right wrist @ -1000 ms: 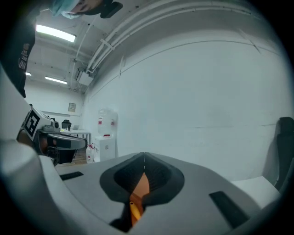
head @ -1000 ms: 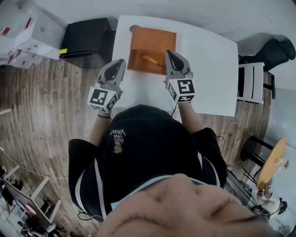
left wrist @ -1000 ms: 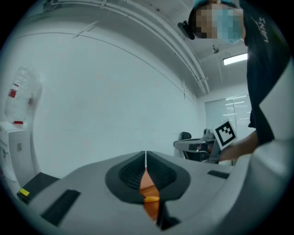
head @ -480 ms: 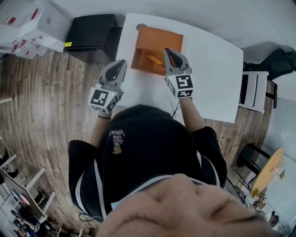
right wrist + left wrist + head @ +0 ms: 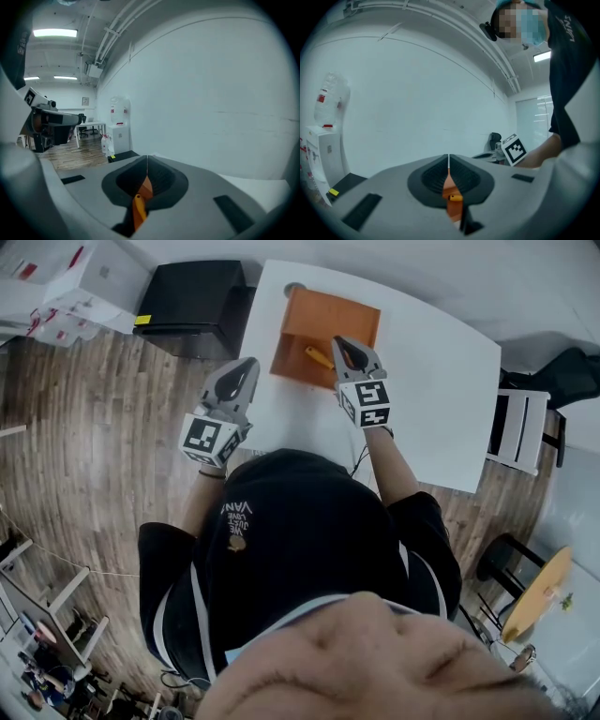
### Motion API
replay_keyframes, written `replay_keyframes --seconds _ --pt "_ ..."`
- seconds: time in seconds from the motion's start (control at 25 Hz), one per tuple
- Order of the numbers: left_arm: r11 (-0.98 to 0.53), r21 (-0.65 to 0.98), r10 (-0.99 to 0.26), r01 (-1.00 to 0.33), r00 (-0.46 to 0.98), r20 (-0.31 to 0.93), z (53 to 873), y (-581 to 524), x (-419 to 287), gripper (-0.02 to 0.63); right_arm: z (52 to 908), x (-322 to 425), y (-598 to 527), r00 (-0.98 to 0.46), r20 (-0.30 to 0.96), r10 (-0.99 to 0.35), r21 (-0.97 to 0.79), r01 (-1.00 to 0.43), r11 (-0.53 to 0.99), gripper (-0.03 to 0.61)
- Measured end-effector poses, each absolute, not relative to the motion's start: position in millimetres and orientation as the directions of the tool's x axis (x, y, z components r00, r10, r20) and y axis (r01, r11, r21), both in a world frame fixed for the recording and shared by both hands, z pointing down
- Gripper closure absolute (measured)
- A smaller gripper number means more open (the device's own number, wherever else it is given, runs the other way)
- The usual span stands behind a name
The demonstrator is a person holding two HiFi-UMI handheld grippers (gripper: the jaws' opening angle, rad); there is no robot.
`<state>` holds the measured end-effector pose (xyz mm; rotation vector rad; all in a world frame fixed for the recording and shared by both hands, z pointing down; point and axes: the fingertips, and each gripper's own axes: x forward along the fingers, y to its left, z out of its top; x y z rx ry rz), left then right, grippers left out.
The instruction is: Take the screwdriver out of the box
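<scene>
Presently: right gripper [image 5: 347, 345], jaws pressed together with nothing between them, tips at the near right edge of the orange box [image 5: 328, 315]. Screwdriver [image 5: 319, 357]: lying inside the box, just left of those tips, yellow handle toward the far left, shaft slanting toward the gripper, its end hidden beneath it. Left gripper [image 5: 246, 369]: jaws likewise closed and empty, by the left edge of the white table [image 5: 441, 381], apart from the box. Judgement: right gripper nearer; jaws must part across the slanted handle.
</scene>
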<state>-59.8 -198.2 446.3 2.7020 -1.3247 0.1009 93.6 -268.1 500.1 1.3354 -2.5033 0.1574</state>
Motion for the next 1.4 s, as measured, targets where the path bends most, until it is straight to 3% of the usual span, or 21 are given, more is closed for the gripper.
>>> replay_keyframes --seconds 0.68,1.04,1.4 --pt "-0.598 0.106 -0.783 -0.794 0.608 0.135 457 -204 -63 0.597 581 97 -272 -0.506 0.549 -0.665 0.059 -0.77 0.635 0.566" --pt "-0.594 0.118 -0.783 -0.796 0.606 0.143 462 -205 -66 0.597 622 88 -263 -0.503 0.706 -0.499 -0.009 -0.71 0.704 0.565" --pt "-0.59 0.124 -0.786 -0.798 0.603 0.139 464 -207 -68 0.595 643 85 -258 -0.476 0.773 -0.42 -0.008 -0.669 0.743 0.565"
